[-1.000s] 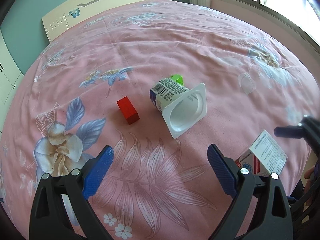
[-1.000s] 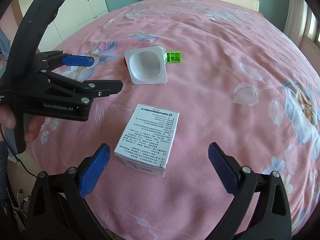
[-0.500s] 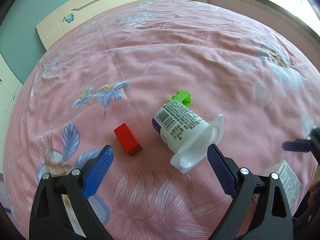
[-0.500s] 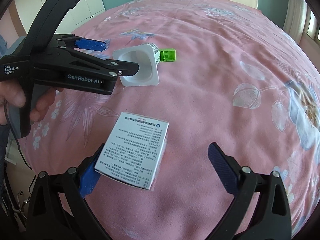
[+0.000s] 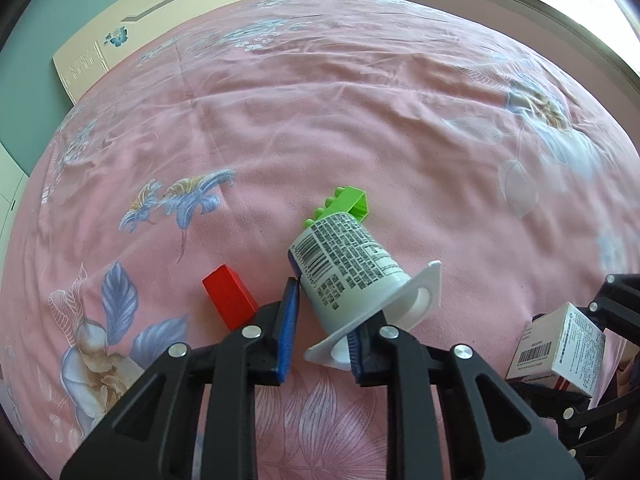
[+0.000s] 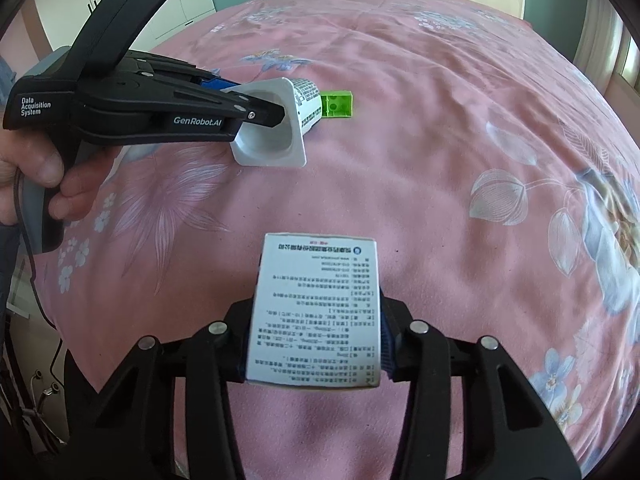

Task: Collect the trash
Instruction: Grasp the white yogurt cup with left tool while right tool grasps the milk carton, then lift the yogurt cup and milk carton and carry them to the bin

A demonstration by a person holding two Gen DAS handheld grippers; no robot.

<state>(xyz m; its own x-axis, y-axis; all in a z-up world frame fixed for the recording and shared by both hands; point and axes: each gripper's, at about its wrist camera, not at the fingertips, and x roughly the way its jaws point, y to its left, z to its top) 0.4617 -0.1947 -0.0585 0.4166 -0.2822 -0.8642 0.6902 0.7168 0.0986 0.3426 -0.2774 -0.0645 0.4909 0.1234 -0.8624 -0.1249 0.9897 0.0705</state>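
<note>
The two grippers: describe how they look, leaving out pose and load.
Both are black plastic tools with silver screws and blue ribbed pads. The left gripper has a curved black handle over a grey grip, with white lettering "GenRobot.AI" and "Data Acquisition System"; a thin dark cable hangs below the hand. The right gripper shows the same black forked arms.

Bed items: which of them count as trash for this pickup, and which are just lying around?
Trash being collected:
- yogurt cup, on its side, left gripper clamped on its wall and rim
- printed carton, between the closing jaws of the right gripper

Just lying about:
- red block
- green toy brick
- bedspread
</note>
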